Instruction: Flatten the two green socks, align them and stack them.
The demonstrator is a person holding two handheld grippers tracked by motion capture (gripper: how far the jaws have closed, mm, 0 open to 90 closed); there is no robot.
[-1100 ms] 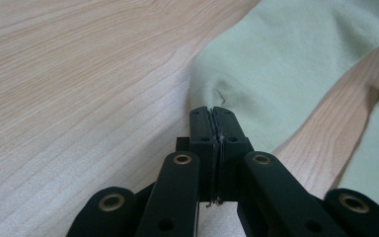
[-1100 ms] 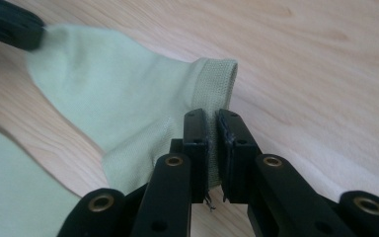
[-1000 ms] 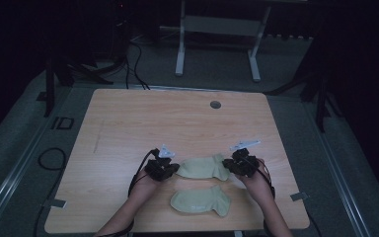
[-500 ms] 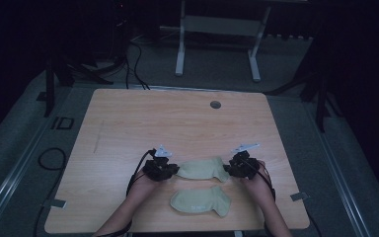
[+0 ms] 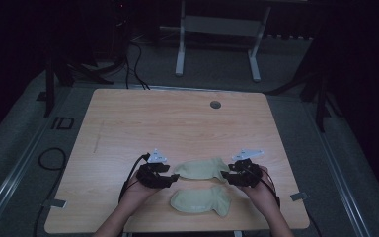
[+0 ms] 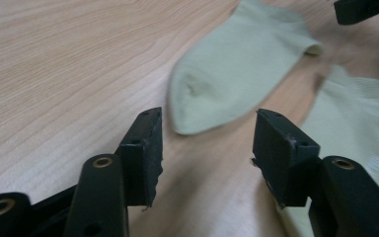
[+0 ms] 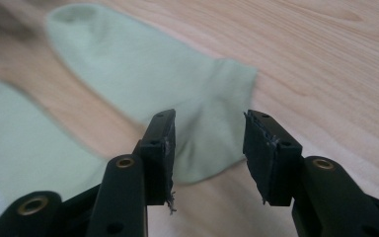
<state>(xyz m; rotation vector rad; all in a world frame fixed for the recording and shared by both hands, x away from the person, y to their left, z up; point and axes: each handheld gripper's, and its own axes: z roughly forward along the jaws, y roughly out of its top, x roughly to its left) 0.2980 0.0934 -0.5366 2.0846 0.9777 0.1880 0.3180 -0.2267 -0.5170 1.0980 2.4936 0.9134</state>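
Note:
Two pale green socks lie side by side on the wooden table (image 5: 143, 123). The farther sock (image 5: 201, 169) stretches between my two grippers. My left gripper (image 5: 170, 177) is open at its toe end, and the toe (image 6: 217, 84) lies on the table just ahead of the gap between the jaws of the left gripper (image 6: 205, 123). My right gripper (image 5: 228, 177) is open at the cuff end, and the right gripper (image 7: 208, 123) has the cuff (image 7: 212, 108) lying flat between its spread jaws. The nearer sock (image 5: 200, 201) rests between the person's hands.
A round grommet hole (image 5: 215, 104) sits near the table's far edge. Beyond the table stand a white metal frame (image 5: 217, 29) and cables on a dark floor. The nearer sock (image 6: 355, 108) lies close beside my left jaws.
Both grippers have drawn back a little toward the near edge of the table. The two socks lie where they were.

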